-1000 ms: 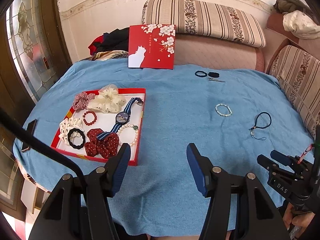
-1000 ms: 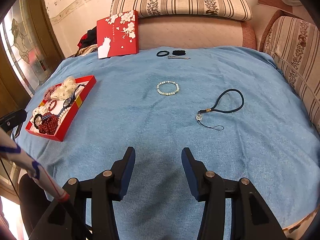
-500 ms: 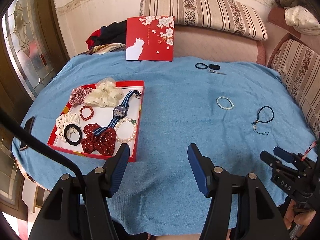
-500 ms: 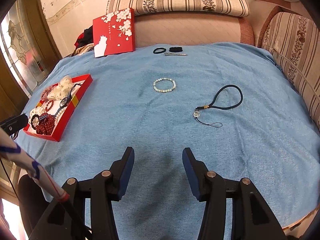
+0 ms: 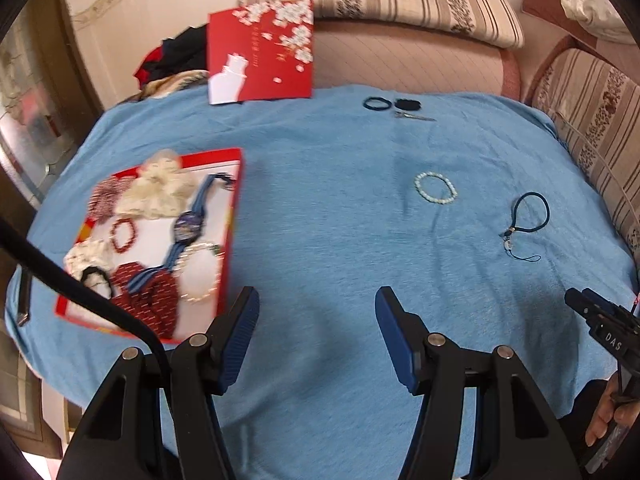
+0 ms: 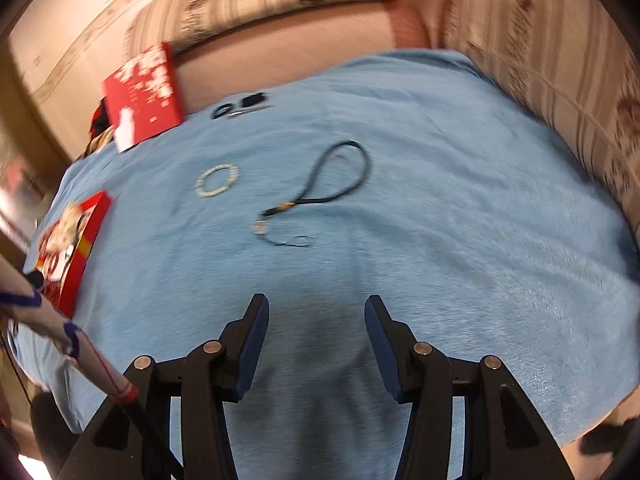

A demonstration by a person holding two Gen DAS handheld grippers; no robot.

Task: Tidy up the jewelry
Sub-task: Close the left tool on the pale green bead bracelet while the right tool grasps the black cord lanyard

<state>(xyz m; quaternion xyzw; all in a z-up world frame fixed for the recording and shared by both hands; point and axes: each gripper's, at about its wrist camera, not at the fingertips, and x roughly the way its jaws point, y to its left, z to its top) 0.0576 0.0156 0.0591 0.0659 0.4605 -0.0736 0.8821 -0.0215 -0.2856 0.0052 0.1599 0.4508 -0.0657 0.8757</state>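
2 loose pieces lie nearest us on the blue cloth (image 5: 320,208) over the desk: a pale bead bracelet (image 5: 435,187) and a black cord charm strap (image 6: 320,184). Our right gripper (image 6: 316,344) has its fingers spread and empty, and the strap lies straight ahead of them, well apart, its long axis running from near-left to far-right, loop end away. Our left gripper (image 5: 316,340) is likewise spread and empty, with the bracelet ahead and right. The red tray (image 5: 234,216) sits to its left, so we judge the right hand nearer the strap.
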